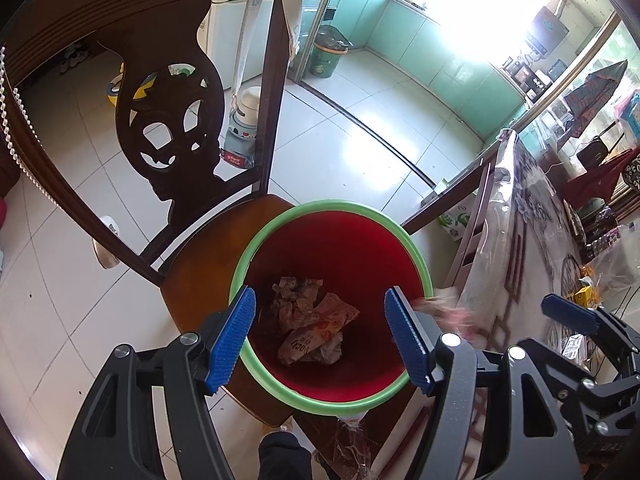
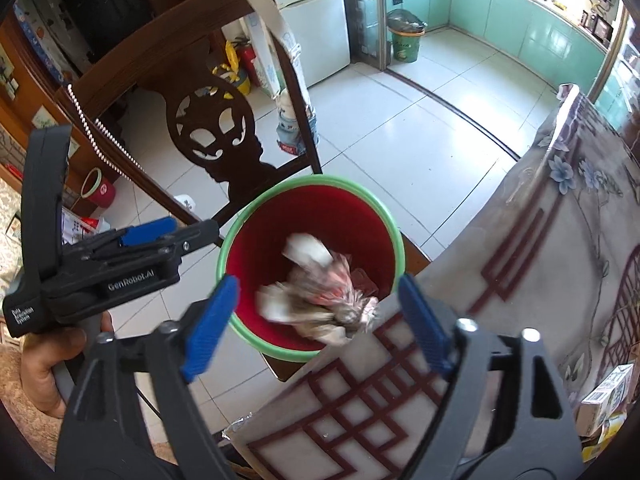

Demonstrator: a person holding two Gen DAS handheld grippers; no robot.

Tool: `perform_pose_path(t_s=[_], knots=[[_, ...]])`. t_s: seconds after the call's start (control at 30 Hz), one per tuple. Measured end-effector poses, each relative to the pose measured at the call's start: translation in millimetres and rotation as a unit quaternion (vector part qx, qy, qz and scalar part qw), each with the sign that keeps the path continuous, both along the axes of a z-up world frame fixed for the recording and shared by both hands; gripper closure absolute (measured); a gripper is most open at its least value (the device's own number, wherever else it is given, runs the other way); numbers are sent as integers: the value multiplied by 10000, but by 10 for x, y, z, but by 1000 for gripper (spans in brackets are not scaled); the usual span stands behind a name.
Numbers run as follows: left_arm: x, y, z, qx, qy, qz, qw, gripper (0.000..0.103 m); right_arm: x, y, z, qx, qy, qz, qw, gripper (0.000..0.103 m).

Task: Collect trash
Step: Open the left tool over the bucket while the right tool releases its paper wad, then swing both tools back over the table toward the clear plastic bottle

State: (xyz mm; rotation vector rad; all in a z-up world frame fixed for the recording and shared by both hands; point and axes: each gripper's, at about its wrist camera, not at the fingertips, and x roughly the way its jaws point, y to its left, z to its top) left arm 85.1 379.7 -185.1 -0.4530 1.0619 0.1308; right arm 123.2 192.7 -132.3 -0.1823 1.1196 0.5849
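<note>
Now both tools (image 1: pixel 320 336) (image 2: pixel 316 320) agape above bin (image 1: pixel 260 240).

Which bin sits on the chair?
The red bin with the green rim, holding crumpled wrappers. The green bin stands on the kitchen floor; a small red one stands on the floor behind the chair.

A dark brown wooden chair (image 1: pixel 200 276) with a carved back is standing on the pale tiled floor (image 1: pixel 360 140) and bearing a red plastic bin with a green rim (image 1: pixel 416 256) on its seat.
</note>
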Motion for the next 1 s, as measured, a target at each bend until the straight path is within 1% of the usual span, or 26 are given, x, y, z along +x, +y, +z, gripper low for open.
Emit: perform_pose_path(t_s=[0.2,0.37,0.6,0.8,0.87,1.0], knots=[[38,-73,31,94,1,-154,9998,39,-55,-157,87,53,-188,-203,9996,17],[94,-221,92,133,-77,-390,9991,39,-99,-366,178,171,-303,-514,9981,17],[112,-461,163,128,-166,-699,9973,39,-208,-590,361,238,-550,-760,9953,17],[100,-614,212,148,-209,-849,9961,39,-334,-735,477,227,-742,-851,9933,17],[95,-688,219,156,-215,-924,9954,39,-380,-807,496,220,-778,-895,9927,15],[106,-874,220,160,-199,-1115,9934,39,-508,-1049,522,168,-820,-1094,9905,15]])
